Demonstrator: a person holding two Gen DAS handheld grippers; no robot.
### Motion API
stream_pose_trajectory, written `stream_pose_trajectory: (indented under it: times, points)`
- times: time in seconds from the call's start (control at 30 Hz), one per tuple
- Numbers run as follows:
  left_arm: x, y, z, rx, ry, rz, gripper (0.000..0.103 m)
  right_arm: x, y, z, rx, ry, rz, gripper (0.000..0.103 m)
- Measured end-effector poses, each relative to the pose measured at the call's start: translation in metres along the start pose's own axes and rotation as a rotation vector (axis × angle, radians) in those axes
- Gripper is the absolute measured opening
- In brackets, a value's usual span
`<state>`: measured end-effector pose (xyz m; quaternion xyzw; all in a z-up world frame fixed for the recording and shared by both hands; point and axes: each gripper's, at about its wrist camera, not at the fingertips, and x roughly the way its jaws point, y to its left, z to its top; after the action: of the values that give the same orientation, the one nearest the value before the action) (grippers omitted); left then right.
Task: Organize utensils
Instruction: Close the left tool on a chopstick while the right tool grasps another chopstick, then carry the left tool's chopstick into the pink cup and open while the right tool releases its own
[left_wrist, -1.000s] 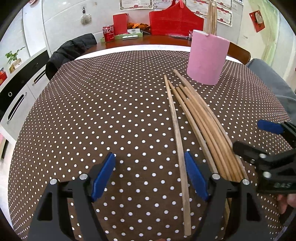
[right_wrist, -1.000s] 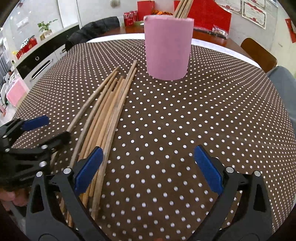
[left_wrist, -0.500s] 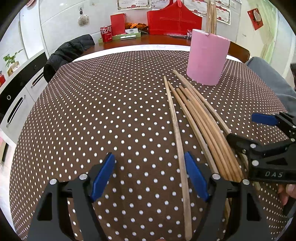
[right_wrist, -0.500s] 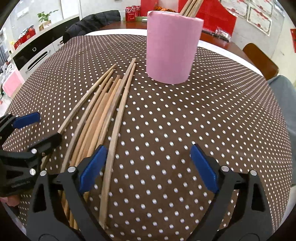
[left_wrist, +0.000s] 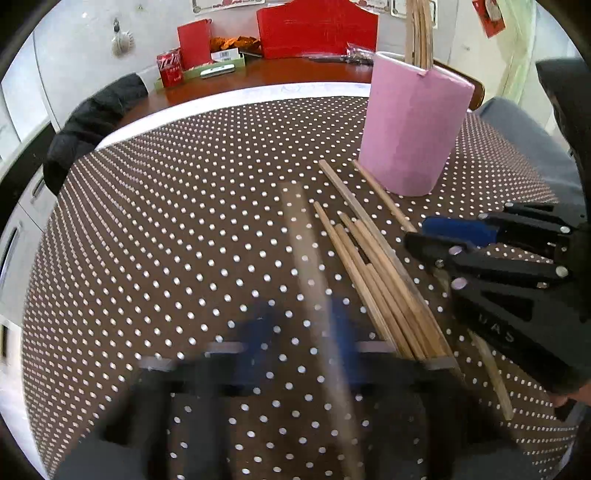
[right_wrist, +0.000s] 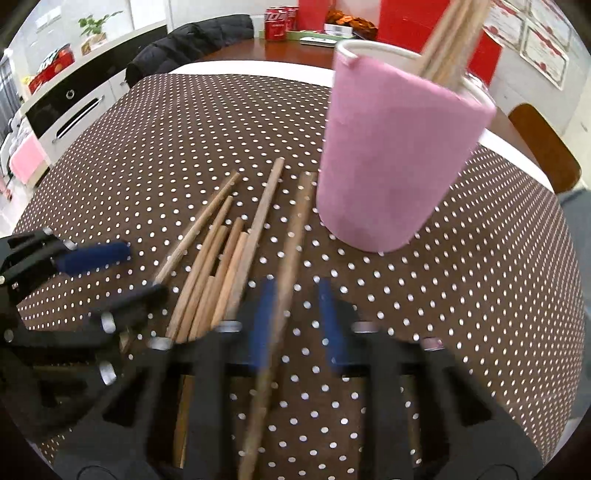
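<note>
Matt bare-wood chopsticks (left_wrist: 384, 280) lie on a polka-dot cloth (left_wrist: 166, 240) beside a matt pink holder (right_wrist: 391, 162).

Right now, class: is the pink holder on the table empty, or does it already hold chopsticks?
Not empty. Several wooden chopsticks stand inside the pink holder, poking above its rim. More chopsticks lie loose on the dotted tablecloth beside it.

Holder (right_wrist: 391, 158): upright on the tablecloth (right_wrist: 184, 122), far right; sticks stand in it.
Chopsticks (right_wrist: 218, 258): side by side on the cloth, near-left of the holder.
Jacket (left_wrist: 92, 122): far left, beyond the table edge.
Cans (right_wrist: 279, 22): far side, behind the holder.
</note>
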<state>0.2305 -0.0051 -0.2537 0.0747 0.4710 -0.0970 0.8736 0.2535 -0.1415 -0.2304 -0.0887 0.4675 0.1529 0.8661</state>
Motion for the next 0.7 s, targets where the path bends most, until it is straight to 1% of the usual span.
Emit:
stream_pose_trajectory:
  times: [0.07, 0.1, 0.27, 0.4, 0.53, 0.7]
  points:
    - [-0.002, -0.001, -0.001, -0.011, -0.006, -0.033, 0.006, -0.001, -0.001, -0.001, 0.010, -0.008, 0.035, 0.006]
    - [-0.003, -0.001, -0.003, -0.018, -0.013, -0.032, 0.006, -0.002, -0.004, -0.002, 0.025, -0.015, 0.051, 0.006]
    - [-0.026, 0.007, -0.011, -0.079, -0.092, -0.033, 0.006, -0.026, -0.028, -0.019, 0.125, -0.113, 0.180, 0.006]
    - [-0.051, 0.010, -0.009, -0.115, -0.178, -0.033, 0.006, -0.055, -0.040, -0.032, 0.155, -0.211, 0.260, 0.006]
    - [-0.078, 0.009, -0.006, -0.138, -0.275, -0.042, 0.006, -0.086, -0.045, -0.034, 0.171, -0.307, 0.298, 0.006]
    - [-0.103, 0.004, -0.001, -0.133, -0.358, -0.054, 0.006, -0.108, -0.050, -0.028, 0.184, -0.384, 0.318, 0.006]
